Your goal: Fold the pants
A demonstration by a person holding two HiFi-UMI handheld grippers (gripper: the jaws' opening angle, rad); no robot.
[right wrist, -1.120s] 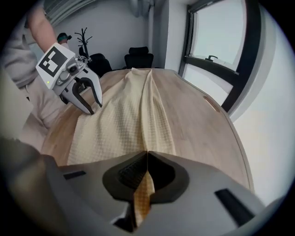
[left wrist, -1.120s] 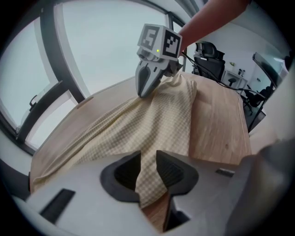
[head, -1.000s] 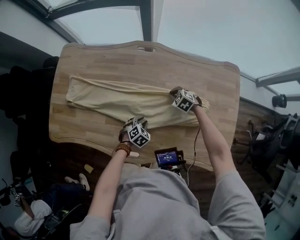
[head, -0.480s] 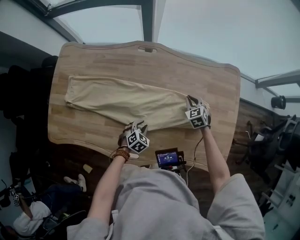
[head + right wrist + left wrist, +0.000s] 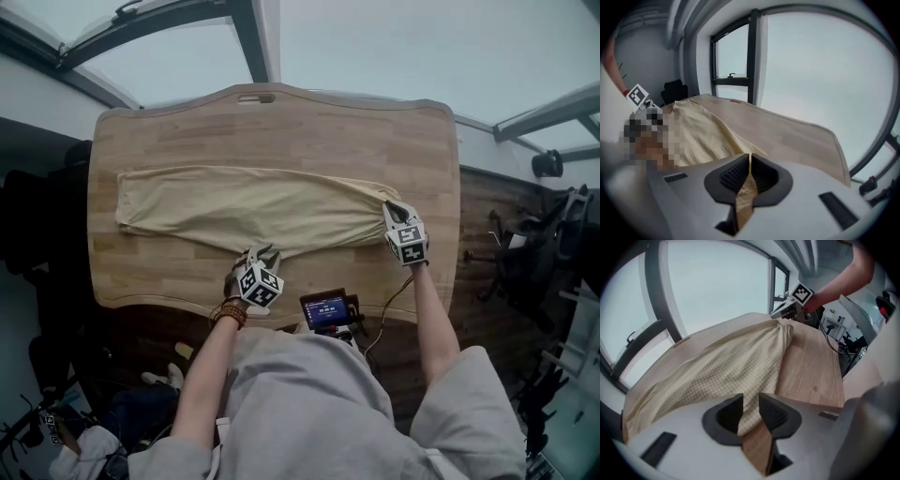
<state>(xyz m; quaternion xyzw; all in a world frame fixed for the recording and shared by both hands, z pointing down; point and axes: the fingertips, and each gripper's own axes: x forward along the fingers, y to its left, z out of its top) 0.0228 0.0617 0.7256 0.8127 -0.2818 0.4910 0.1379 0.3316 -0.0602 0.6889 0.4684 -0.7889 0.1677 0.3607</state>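
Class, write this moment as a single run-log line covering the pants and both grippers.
pants: laid out lengthwise on table, unfolded | left gripper: pants edge between fingers, grip unclear | right gripper: shut on pants end

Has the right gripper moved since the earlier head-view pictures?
Yes. The right gripper, shut on the pants, has moved toward the right end and near edge of the wooden table, drawing the fabric out with it.

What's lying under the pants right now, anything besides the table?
Only the wooden table shows around and beneath the pants, which are stretched lengthwise across it. Anything directly under the cloth is covered and cannot be seen.
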